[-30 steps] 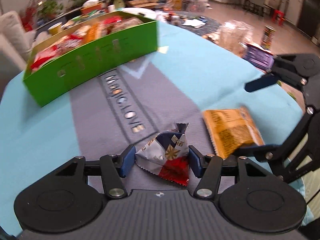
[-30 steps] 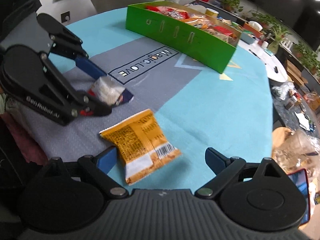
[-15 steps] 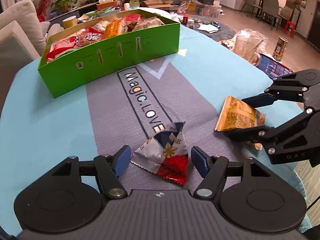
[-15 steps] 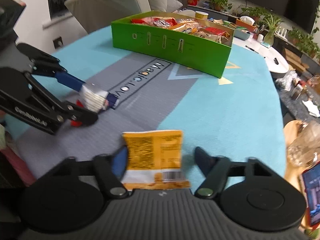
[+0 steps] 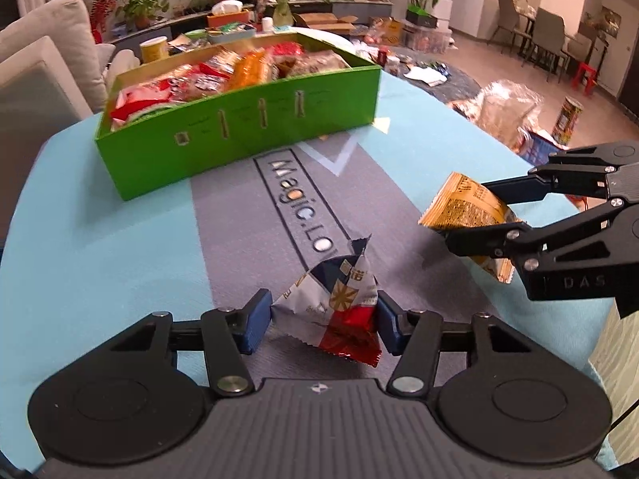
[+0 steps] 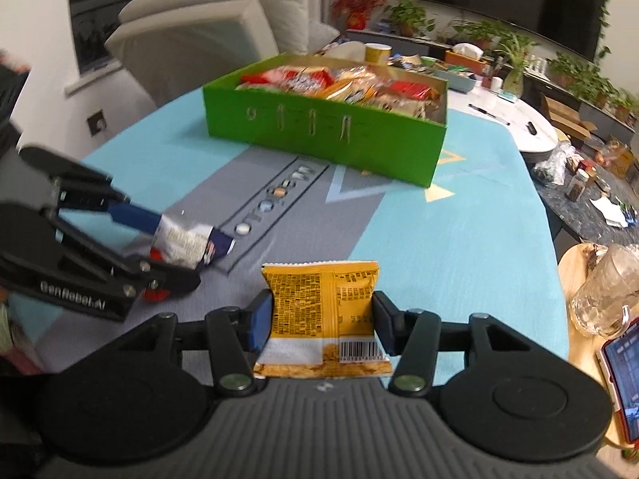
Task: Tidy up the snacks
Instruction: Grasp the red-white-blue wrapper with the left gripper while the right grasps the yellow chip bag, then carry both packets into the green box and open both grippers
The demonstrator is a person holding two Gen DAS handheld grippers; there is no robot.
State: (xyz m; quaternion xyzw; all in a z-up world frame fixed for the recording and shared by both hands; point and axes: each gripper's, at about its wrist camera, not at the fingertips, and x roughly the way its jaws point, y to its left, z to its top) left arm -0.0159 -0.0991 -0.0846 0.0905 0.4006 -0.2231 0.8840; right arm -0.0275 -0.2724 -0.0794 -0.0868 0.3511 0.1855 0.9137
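In the left wrist view, the left tool is seen clamped on a blue, white and red snack packet, its blue pads pressed against both sides of the wrapper. The packet is held over the grey strip of the counter, which is covered by a turquoise cloth printed with lettering. Farther back on the counter a green box is seen, filled with assorted snacks. To the right, the right tool is shown closed on an orange snack packet, which is lifted clear of the cloth.

In the right wrist view, the right tool is seen gripping the orange snack packet by its two side edges, the barcode end turned toward the camera. The left tool appears at the left, somewhat blurred, with the blue, white and red snack packet pinched between its fingers above the grey strip. The green box is placed well beyond both tools, toward the far edge of the counter. A phone and a clear glass are seen on a wooden surface at the right, off the counter.
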